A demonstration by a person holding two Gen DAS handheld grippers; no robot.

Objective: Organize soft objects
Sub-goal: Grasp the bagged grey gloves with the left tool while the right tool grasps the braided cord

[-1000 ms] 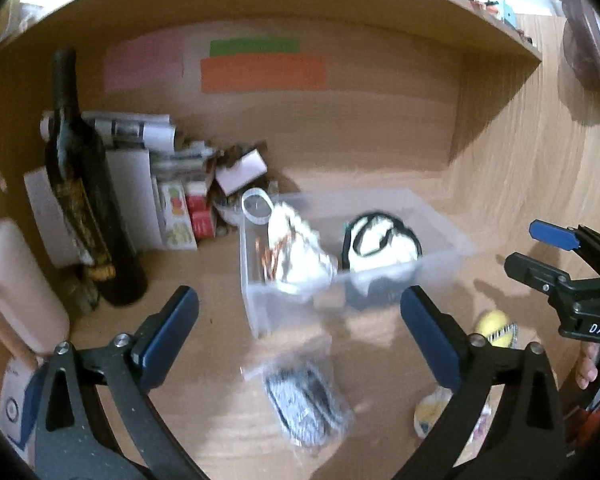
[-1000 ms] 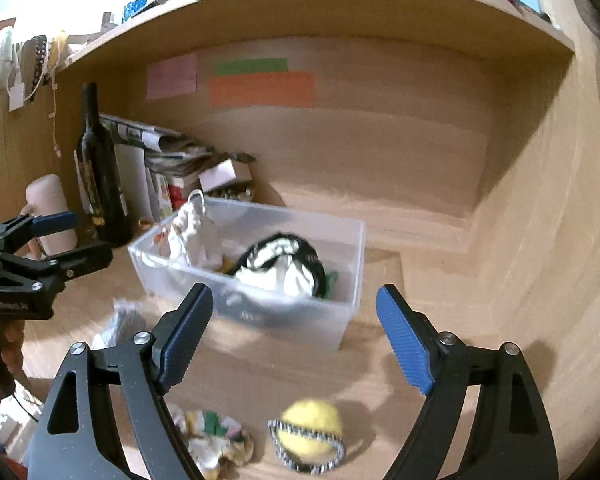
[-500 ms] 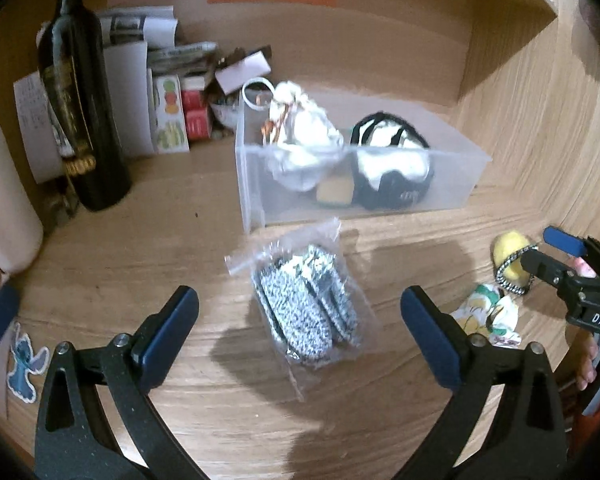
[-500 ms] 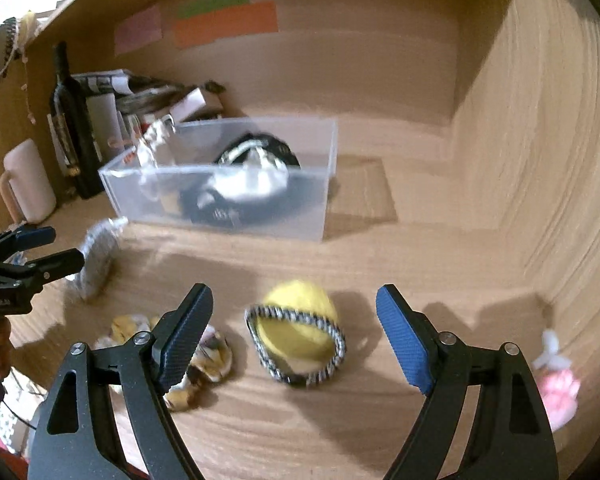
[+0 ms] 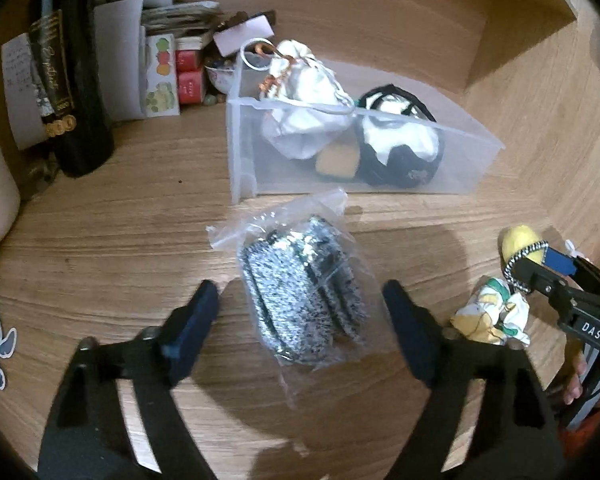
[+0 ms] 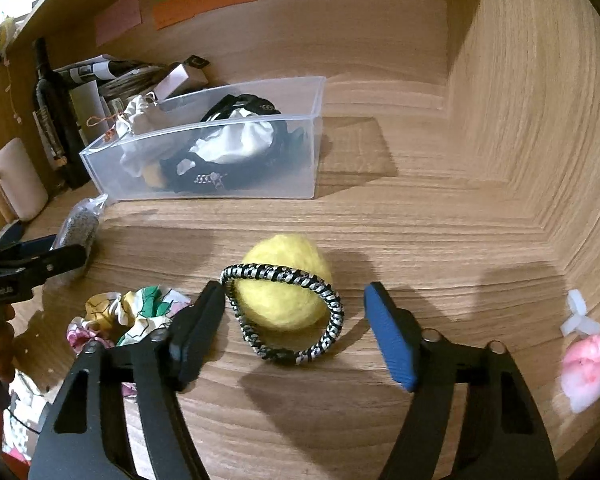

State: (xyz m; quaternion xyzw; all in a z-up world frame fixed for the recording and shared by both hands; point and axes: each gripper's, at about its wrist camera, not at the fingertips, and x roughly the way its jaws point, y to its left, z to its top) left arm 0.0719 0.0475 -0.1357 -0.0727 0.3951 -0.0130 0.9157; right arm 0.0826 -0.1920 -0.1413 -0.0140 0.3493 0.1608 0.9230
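The yellow ball (image 6: 284,284) sits on the desk (image 6: 420,220) with a striped band (image 6: 284,316) around it, between the spread right gripper (image 6: 294,320). The left gripper (image 5: 300,312), spread too, frames the bagged gray cloth (image 5: 300,292), probably headed for the clear box (image 5: 364,160).

Bare wood between clear bin (image 6: 220,184) and yellow ball (image 6: 284,292); scrunchie (image 6: 132,312) close left.

I saw a yellow ball (image 6: 282,294) ringed by a black-and-white braided band (image 6: 300,316). The bagged knit (image 5: 300,296) was speckled grey. My grippers' pads (image 6: 392,340) were blue on black arms. The bin (image 6: 260,184) was clear, the desk (image 6: 420,240) wood-grained brown.
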